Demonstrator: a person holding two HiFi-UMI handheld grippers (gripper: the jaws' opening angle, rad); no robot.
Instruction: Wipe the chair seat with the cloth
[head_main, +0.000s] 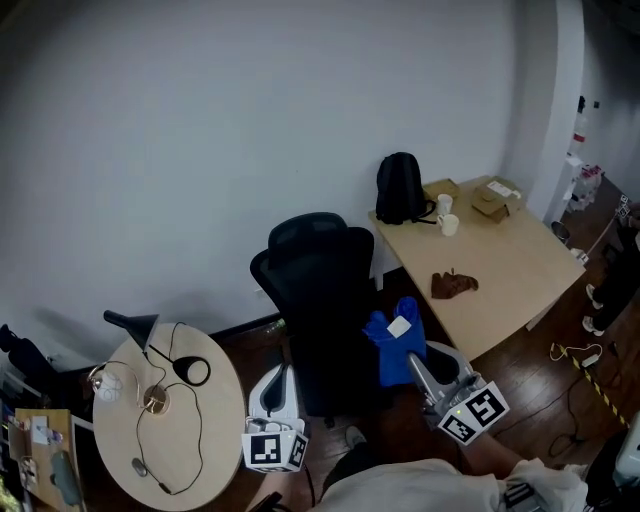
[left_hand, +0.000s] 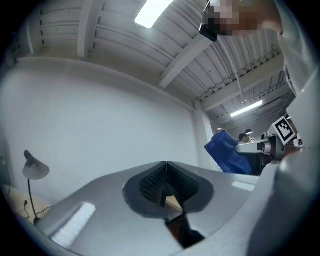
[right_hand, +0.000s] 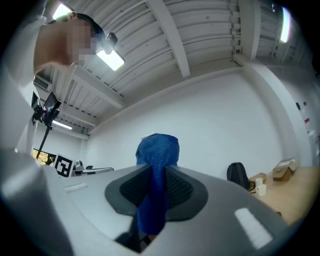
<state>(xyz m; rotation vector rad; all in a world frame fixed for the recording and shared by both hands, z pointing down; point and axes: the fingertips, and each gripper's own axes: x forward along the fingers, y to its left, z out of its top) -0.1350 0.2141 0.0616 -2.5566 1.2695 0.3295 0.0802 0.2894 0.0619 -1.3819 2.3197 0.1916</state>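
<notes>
**Blue cloth pinched in the right gripper, held beside a black office chair**

Seen from the head view, looking steeply down, a person holds 2 grippers low in the frame, each with a cube of square black-and-white markers. The right gripper (head_main: 413, 362) points up and away, and a crumpled blue cloth (head_main: 395, 345) sits at its tips. The cloth hangs over the right-hand edge of a black office chair (head_main: 320, 290) with a padded back. Whether it touches the seat cannot be told from here.

In the right gripper view, the right gripper (right_hand: 157, 170) has its 2 jaws closed on the blue cloth (right_hand: 156, 150). A narrow fold of fabric runs down between the ribbed black pads (right_hand: 180, 189), and the rest bunches into a rounded lump above the tips.

The left gripper (head_main: 287, 370) sits just left of the chair's base, well apart from the cloth. In the left gripper view its jaws (left_hand: 166, 182) are pressed together, ribbed pads meeting along a single line. The cloth (left_hand: 227, 155) shows off to the right in that view, at the tip of the other gripper.

Around the chair — a round pale wooden table (head_main: 215, 440) to the left carries a black desk lamp (head_main: 133, 323) and loose black cables. A rectangular pale wooden desk (head_main: 500, 290) to the right holds a black backpack (head_main: 400, 188), 2 white cups (head_main: 447, 222), cardboard boxes (head_main: 490, 203) and a small crumpled brown rag (head_main: 453, 284). A plain white wall (head_main: 250, 120) stands behind.
</notes>
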